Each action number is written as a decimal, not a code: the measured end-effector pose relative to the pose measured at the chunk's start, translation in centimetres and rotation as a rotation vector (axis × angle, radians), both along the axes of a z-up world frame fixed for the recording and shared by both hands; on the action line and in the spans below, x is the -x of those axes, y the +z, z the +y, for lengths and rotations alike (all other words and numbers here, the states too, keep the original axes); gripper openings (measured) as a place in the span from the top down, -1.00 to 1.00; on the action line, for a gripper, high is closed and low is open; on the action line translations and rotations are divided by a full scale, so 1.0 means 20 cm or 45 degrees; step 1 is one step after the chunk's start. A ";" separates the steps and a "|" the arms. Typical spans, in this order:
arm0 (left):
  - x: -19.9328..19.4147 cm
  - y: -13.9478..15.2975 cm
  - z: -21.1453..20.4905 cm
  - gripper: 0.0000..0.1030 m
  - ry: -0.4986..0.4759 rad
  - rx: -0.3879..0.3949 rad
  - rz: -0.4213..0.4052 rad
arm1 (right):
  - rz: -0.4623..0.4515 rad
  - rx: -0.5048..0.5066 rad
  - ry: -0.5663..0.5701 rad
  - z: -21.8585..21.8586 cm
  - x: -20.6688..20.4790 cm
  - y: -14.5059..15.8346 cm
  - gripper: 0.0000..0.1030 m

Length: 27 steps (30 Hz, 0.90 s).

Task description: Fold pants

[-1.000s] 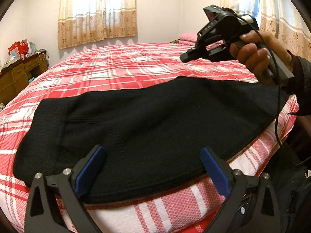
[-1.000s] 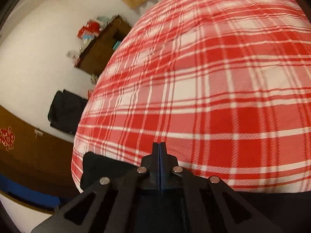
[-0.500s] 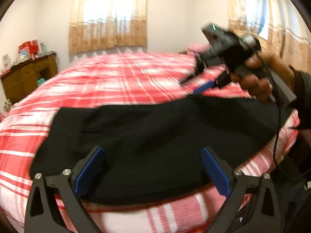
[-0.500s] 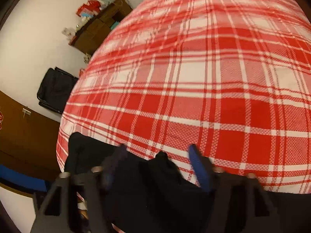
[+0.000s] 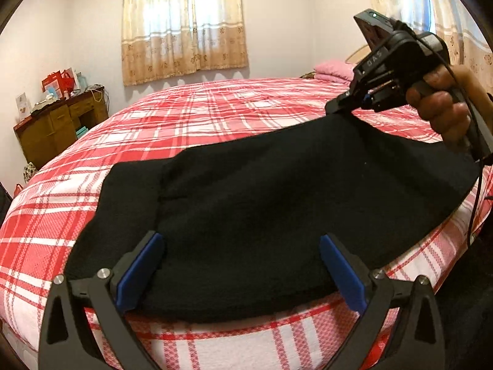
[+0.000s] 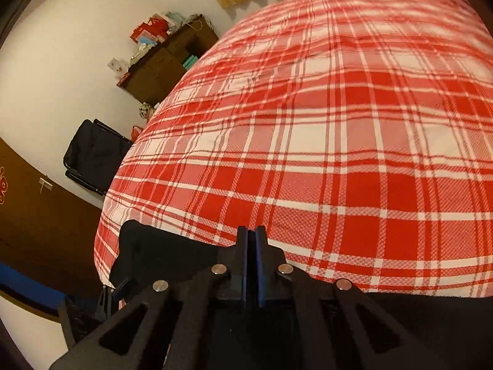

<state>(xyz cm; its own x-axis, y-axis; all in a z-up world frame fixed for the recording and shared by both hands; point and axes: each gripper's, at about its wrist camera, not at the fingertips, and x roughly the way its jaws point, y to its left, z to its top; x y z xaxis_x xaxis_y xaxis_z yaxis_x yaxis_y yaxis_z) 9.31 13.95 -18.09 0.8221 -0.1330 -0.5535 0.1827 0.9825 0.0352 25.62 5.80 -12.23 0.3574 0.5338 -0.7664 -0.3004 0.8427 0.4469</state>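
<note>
Black pants (image 5: 262, 191) lie across the near edge of the red plaid bed (image 5: 215, 114). My left gripper (image 5: 240, 265) is open, its blue pads straddling the near edge of the pants without gripping. My right gripper (image 5: 336, 109) is at the far right edge of the pants, shut on the cloth and lifting it into a peak. In the right wrist view the right gripper (image 6: 253, 246) is closed, jaws together, with the black pants (image 6: 160, 252) beneath and to the left.
A wooden desk (image 5: 58, 123) with red bags stands left of the bed by the wall. A pink pillow (image 5: 332, 71) lies at the far right. Curtains (image 5: 185, 21) hang behind. A black bag (image 6: 92, 154) sits on the floor.
My right gripper opened half a second ago, then closed on the far right edge of the pants and raised it. My left gripper stayed open at the near edge.
</note>
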 end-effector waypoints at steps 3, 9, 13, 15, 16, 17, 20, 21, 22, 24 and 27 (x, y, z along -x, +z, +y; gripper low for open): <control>0.01 0.00 -0.01 -1.00 -0.012 -0.019 -0.006 | 0.020 0.088 -0.019 0.03 -0.05 -0.13 0.93; 0.04 0.05 0.03 -1.00 -0.025 0.009 -0.009 | 0.017 0.069 -0.023 -0.03 -0.03 -0.17 0.40; 0.06 0.14 0.10 -1.00 0.054 -0.053 -0.109 | -0.076 0.105 -0.027 -0.15 0.06 -0.07 -0.02; 0.05 0.15 0.17 -1.00 0.113 -0.058 -0.108 | -0.133 0.109 -0.011 -0.19 0.15 0.00 -0.02; 0.04 0.14 0.21 -1.00 0.147 -0.056 -0.092 | -0.154 0.092 0.014 -0.20 0.21 0.02 -0.02; 0.02 0.13 0.26 -1.00 0.190 -0.045 -0.064 | -0.166 0.072 0.057 -0.20 0.27 0.04 -0.02; -0.04 0.06 0.36 -1.00 0.301 -0.001 0.051 | -0.189 0.081 0.215 -0.14 0.46 0.03 -0.02; -0.06 0.03 0.38 -1.00 0.324 0.017 0.088 | -0.189 0.112 0.247 -0.12 0.50 0.00 -0.02; -0.05 0.03 0.38 -1.00 0.325 0.010 0.072 | -0.178 0.154 0.274 -0.10 0.55 -0.04 -0.02; -0.06 0.02 0.35 -1.00 0.330 -0.040 0.094 | -0.128 0.234 0.300 -0.09 0.60 -0.15 -0.02; -0.07 0.03 0.33 -1.00 0.339 -0.031 0.118 | -0.209 0.241 0.312 -0.12 0.67 -0.21 -0.03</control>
<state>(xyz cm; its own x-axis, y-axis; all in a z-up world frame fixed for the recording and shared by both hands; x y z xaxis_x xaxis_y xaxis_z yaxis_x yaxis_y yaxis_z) 10.76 20.56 -17.47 0.7723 0.0948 -0.6281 -0.0781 0.9955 0.0542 12.25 3.32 -16.36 0.3628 0.4730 -0.8029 -0.5588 0.7999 0.2187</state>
